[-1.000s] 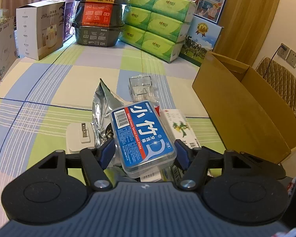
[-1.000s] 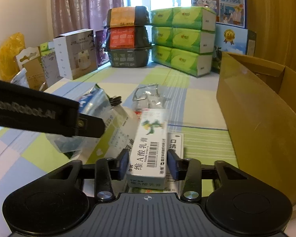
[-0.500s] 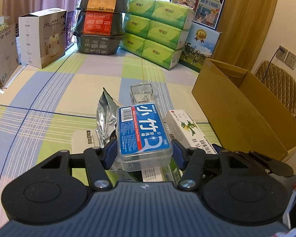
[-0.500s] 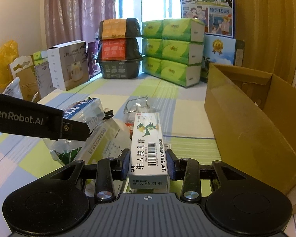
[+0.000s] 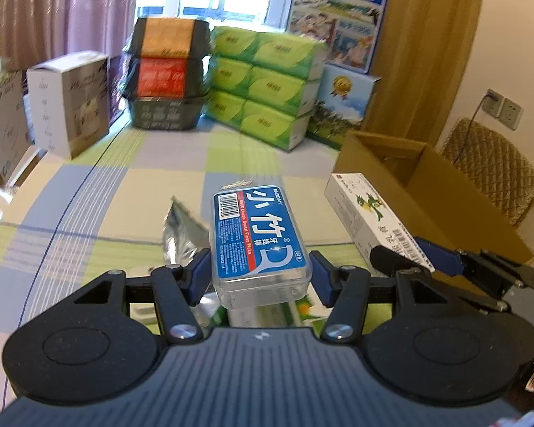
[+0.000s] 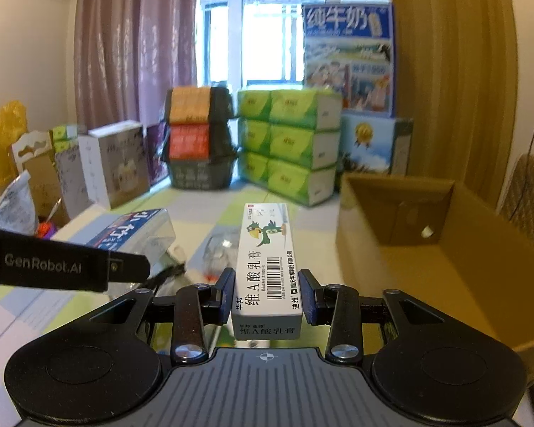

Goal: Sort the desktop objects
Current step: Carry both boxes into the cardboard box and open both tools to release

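Left gripper clamps your floss pick case; right gripper clamps ointment box. Both loads lifted clear of tablecloth. Step: carry to cardboard box on your right. Next: swing right load over box rim, release inside, then left. Watch foil pouch below, grippers crowding each other.

In the left wrist view, the checked cloth lies bare through the middle of the frame up to the stacked tissue packs and black crates at the top. A foil pouch stands at centre. At right, the cardboard box is open-topped, its near wall the only barrier.
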### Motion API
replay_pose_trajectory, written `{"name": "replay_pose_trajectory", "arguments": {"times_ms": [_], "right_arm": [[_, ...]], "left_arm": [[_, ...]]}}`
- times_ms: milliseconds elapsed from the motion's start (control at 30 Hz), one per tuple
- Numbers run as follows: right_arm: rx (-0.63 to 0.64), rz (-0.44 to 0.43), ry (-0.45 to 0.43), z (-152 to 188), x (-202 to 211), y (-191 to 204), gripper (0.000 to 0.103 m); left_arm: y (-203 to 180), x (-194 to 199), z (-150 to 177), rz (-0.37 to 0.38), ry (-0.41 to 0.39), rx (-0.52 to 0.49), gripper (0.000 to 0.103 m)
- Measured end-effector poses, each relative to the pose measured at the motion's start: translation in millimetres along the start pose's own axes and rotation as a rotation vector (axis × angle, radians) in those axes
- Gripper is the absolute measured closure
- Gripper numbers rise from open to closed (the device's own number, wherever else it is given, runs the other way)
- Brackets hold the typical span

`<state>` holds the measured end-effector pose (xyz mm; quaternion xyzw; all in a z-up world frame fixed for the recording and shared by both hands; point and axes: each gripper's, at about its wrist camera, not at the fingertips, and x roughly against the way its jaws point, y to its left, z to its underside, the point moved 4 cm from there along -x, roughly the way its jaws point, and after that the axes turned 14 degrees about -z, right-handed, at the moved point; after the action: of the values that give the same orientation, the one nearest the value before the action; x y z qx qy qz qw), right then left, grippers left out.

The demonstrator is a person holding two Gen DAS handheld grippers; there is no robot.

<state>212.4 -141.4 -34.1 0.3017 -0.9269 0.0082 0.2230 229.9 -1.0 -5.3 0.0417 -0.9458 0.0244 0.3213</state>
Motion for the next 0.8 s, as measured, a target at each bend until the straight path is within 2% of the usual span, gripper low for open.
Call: {"name": "replay_pose_trajectory", "arguments": {"times_ms": [200, 333, 533, 800], "right_arm": [[-0.040, 0.067, -0.026, -28, 41, -42, 0.068], [-0.066, 0.126, -0.026, -35, 67, -81, 0.068], [-0.109, 0.172, 0.007, -28, 85, -135, 0.068], [-0.149, 0.180, 0.045, -10, 87, -173, 0.068]], "left_arm": [[-44, 25, -21, 0.065, -0.042, -0.032, 0.050], [-86, 35, -31, 0.122, -0.052, -0.061, 0.050], [-142, 30, -32, 0.183, -0.023, -0.087, 0.050], [-186, 9, -21, 0.204, 0.021, -0.137, 0.050]]}}
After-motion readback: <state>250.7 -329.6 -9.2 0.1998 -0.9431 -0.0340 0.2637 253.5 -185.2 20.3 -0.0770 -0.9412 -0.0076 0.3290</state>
